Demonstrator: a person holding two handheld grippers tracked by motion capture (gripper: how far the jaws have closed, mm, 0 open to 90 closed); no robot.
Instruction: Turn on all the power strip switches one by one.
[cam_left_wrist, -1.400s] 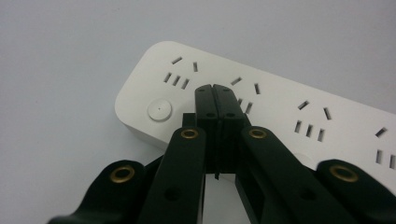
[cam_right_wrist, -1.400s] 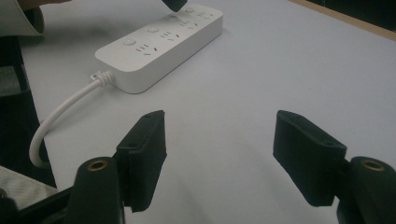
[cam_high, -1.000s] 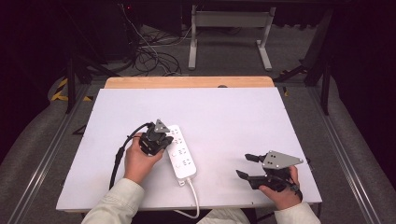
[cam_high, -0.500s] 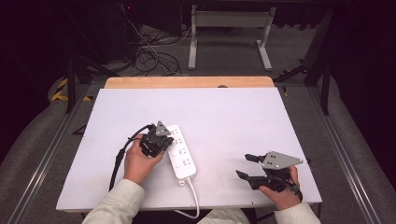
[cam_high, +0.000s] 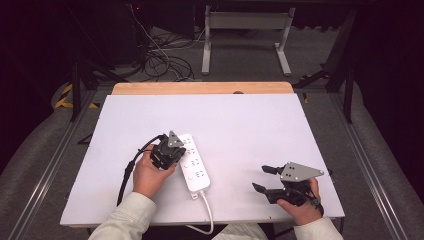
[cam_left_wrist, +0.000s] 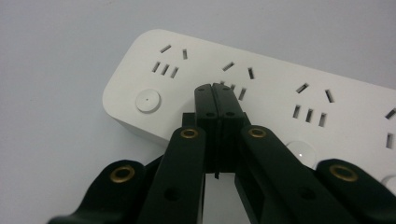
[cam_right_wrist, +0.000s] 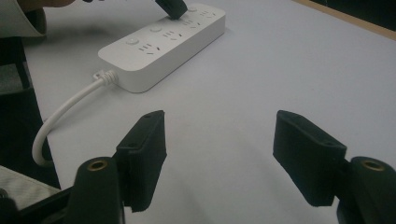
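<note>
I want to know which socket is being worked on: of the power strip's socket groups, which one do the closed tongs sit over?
The left tongs, shut, sit over the second socket group from the far end of the power strip, not the end group beside the round button.

We see the white table lit evenly from above while the room around it stays dim; close up, the left gripper blurs, casting soft shadows.

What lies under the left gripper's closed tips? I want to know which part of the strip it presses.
The left gripper rests shut on the power strip, by its second socket group. The spot beneath the tips is covered.
</note>
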